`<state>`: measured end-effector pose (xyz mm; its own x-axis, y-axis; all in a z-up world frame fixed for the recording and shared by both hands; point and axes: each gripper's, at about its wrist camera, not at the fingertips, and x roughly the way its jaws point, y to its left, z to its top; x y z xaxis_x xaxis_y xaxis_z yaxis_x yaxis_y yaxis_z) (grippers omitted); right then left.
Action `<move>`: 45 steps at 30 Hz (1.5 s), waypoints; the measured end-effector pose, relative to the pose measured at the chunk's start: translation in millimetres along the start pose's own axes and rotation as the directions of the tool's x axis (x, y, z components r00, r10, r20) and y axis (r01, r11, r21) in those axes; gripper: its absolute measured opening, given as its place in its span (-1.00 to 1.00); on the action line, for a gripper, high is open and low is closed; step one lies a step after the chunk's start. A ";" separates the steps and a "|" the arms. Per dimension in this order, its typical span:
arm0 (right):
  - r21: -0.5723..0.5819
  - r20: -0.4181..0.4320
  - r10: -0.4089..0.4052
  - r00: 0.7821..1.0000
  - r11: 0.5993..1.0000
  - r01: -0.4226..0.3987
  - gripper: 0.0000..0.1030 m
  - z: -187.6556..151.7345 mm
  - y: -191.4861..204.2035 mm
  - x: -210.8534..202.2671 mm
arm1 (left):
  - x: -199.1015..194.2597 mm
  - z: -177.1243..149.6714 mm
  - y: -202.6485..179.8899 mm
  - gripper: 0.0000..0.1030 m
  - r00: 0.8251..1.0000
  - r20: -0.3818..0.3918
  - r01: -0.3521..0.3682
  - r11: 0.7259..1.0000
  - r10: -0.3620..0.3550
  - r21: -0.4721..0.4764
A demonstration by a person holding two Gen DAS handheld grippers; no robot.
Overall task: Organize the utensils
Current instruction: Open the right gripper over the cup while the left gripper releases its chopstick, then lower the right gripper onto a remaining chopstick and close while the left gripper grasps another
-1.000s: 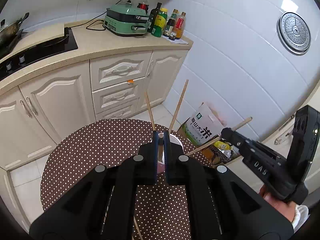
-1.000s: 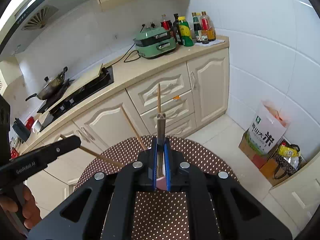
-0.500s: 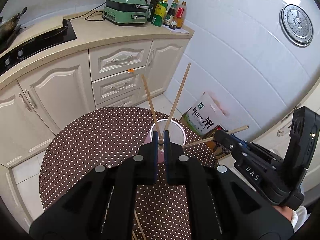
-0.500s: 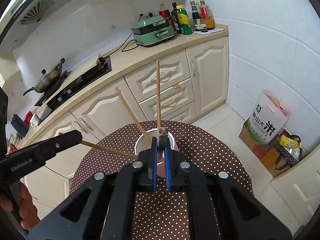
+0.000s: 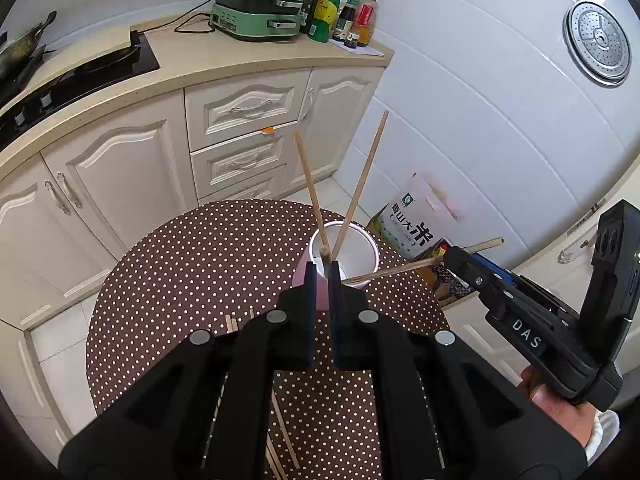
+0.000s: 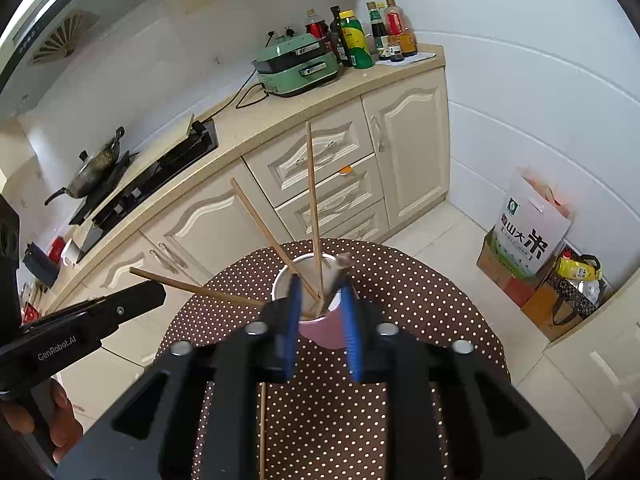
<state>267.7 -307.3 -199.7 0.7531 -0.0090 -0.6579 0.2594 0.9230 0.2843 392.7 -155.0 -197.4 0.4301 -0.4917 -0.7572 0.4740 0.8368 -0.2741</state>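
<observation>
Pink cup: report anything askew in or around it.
The chopsticks in the pink cup splay in different directions instead of standing together, and one leaning chopstick tips far out over the rim. Loose chopsticks lie on the dotted tablecloth near it. Nothing looks spilled or broken.

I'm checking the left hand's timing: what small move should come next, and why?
Probably open the left gripper and let its chopstick drop. The chopstick's lower end sits inside the pink cup, and the right gripper is open over the same cup.
</observation>
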 end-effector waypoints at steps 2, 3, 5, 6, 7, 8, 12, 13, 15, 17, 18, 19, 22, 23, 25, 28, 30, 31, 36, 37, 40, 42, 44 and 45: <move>0.002 0.005 0.000 1.000 1.000 0.000 -0.47 -2.1 1.1 -4.4 | -4.1 -2.0 0.8 -0.87 1.000 0.005 -0.005 1.000 0.005 0.000; 0.004 0.009 -0.001 1.000 1.000 0.001 -0.40 -3.1 1.8 -6.8 | -5.5 -2.2 1.3 -0.87 1.000 0.005 -0.007 1.000 0.007 0.002; 0.006 0.018 0.000 1.000 1.000 -0.001 -0.37 -5.5 3.7 -12.2 | -10.3 -5.5 3.4 -0.87 1.000 0.008 -0.015 1.000 0.015 0.000; 0.006 0.021 0.002 1.000 1.000 -0.002 -0.34 -6.3 4.7 -14.4 | -12.4 -7.7 3.9 -0.87 1.000 0.009 -0.017 1.000 0.017 0.000; 0.007 0.024 0.002 1.000 1.000 -0.002 -0.33 -7.2 5.7 -16.8 | -15.1 -10.5 5.4 -0.84 1.000 0.009 -0.024 1.000 0.024 0.001; 0.008 0.026 0.003 1.000 1.000 -0.003 -0.32 -8.7 6.4 -18.9 | -17.1 -13.2 6.4 -0.77 1.000 0.010 -0.029 1.000 0.029 0.002; 0.006 0.029 0.009 1.000 1.000 -0.009 -0.30 -17.5 12.2 -27.8 | -32.6 -27.8 16.0 0.12 0.997 0.052 -0.053 0.998 0.054 -0.018; 0.001 0.028 0.011 1.000 1.000 -0.011 -0.30 -21.1 14.9 -29.9 | -34.3 -30.3 18.8 0.12 0.997 0.049 -0.056 0.998 0.057 -0.022; -0.004 0.020 0.015 1.000 1.000 -0.015 -0.29 -27.4 18.1 -31.9 | -37.9 -37.9 26.9 0.12 0.997 0.044 -0.064 0.997 0.065 -0.037; -0.012 0.006 0.020 1.000 1.000 -0.019 -0.29 -35.3 22.6 -32.4 | -41.0 -44.6 34.0 0.12 0.997 0.039 -0.069 0.996 0.071 -0.052; -0.017 -0.002 0.021 1.000 1.000 -0.021 -0.29 -38.9 25.1 -32.1 | -42.8 -49.1 39.1 0.12 0.997 0.033 -0.073 0.995 0.075 -0.062; -0.022 -0.012 0.025 1.000 0.999 -0.025 -0.29 -42.0 27.9 -30.9 | -44.1 -53.8 44.9 0.13 0.996 0.026 -0.079 0.994 0.081 -0.074; -0.041 -0.039 0.033 0.999 0.999 -0.035 -0.29 -54.2 37.4 -28.0 | -46.7 -68.8 61.7 0.13 0.995 0.007 -0.096 0.989 0.098 -0.109; -0.046 -0.047 0.037 0.998 0.998 -0.039 -0.29 -57.2 40.1 -26.7 | -46.8 -72.9 68.3 0.13 0.994 -0.001 -0.105 0.987 0.106 -0.123; -0.058 -0.069 0.045 0.997 0.997 -0.049 -0.29 -64.3 46.5 -23.4 | -46.5 -83.1 82.9 0.13 0.993 -0.019 -0.116 0.981 0.115 -0.154; -0.084 -0.109 0.056 0.992 0.994 -0.065 -0.29 -75.8 56.4 -15.1 | -41.4 -97.7 102.0 0.12 0.989 -0.057 -0.146 0.970 0.138 -0.193; -0.097 -0.132 0.063 0.989 0.992 -0.076 -0.29 -81.3 62.3 -9.0 | -34.4 -106.8 110.6 0.12 0.986 -0.085 -0.158 0.965 0.143 -0.210; -0.106 -0.146 0.065 0.987 0.991 -0.081 -0.29 -83.6 65.7 -4.6 | -31.1 -110.9 112.8 0.12 0.985 -0.097 -0.162 0.963 0.144 -0.214; -0.138 -0.210 0.076 0.975 0.985 -0.106 -0.29 -92.4 78.6 16.7 | -4.2 -129.1 119.9 0.12 0.974 -0.171 -0.183 0.959 0.147 -0.216; -0.145 -0.226 0.075 0.971 0.983 -0.110 -0.29 -94.3 80.3 22.3 | 4.5 -132.3 120.8 0.12 0.970 -0.192 -0.188 0.959 0.148 -0.213; -0.158 -0.263 0.072 0.962 0.981 -0.117 -0.29 -99.9 81.1 36.0 | 27.8 -138.8 123.2 0.12 0.958 -0.238 -0.210 0.957 0.161 -0.200; -0.162 -0.284 0.069 0.956 0.980 -0.119 -0.29 -102.8 79.5 43.9 | 37.9 -140.6 124.5 0.12 0.953 -0.255 -0.216 0.956 0.162 -0.197; -0.164 -0.306 0.066 0.950 0.979 -0.121 -0.29 -103.8 78.5 53.2 | 52.6 -143.4 127.7 0.12 0.943 -0.285 -0.228 0.956 0.169 -0.186; -0.165 -0.317 0.065 0.946 0.979 -0.123 -0.29 -103.6 78.2 58.4 | 58.4 -144.1 129.9 0.12 0.939 -0.298 -0.231 0.956 0.169 -0.184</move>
<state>269.3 -195.7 -288.1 0.5380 0.1737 -0.8249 0.0617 0.9678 0.2440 368.7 -40.3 -362.6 0.2550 -0.2481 -0.9346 0.2127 0.9572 -0.1961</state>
